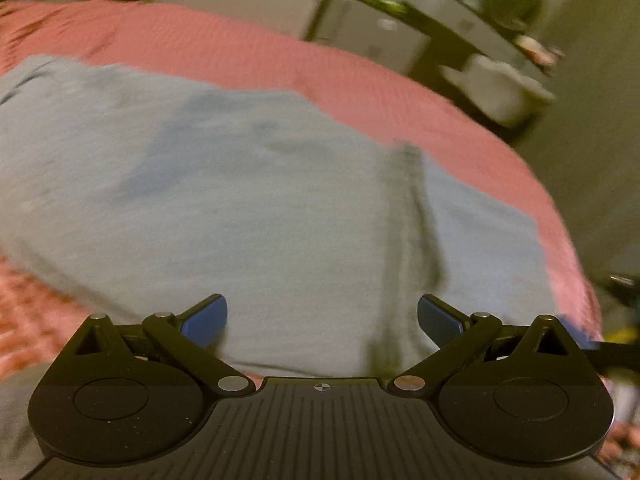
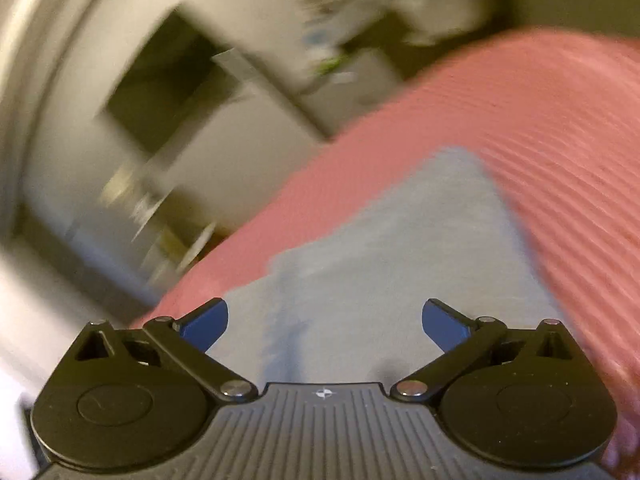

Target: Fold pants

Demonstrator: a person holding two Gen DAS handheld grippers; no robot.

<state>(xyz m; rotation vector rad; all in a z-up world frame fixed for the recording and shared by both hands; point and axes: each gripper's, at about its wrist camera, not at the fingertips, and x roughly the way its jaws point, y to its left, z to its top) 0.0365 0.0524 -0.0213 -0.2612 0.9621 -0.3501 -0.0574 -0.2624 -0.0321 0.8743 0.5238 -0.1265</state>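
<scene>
Light grey-blue pants (image 1: 224, 184) lie spread flat on a pink ribbed bedcover (image 1: 280, 60), with a dark seam or fold line (image 1: 416, 208) running down their right part. My left gripper (image 1: 322, 320) hovers above the near edge of the pants, its blue pads wide apart with nothing between them. In the tilted, blurred right wrist view the same pants (image 2: 384, 264) lie on the bedcover (image 2: 540, 120), and my right gripper (image 2: 325, 322) stands open over them, holding nothing.
Beyond the bed's far edge stands a dark shelf (image 1: 452, 28) with blurred clutter and a white container (image 1: 500, 88). A wall with a dark opening (image 2: 168, 92) fills the left of the right wrist view. The floor lies right of the bed.
</scene>
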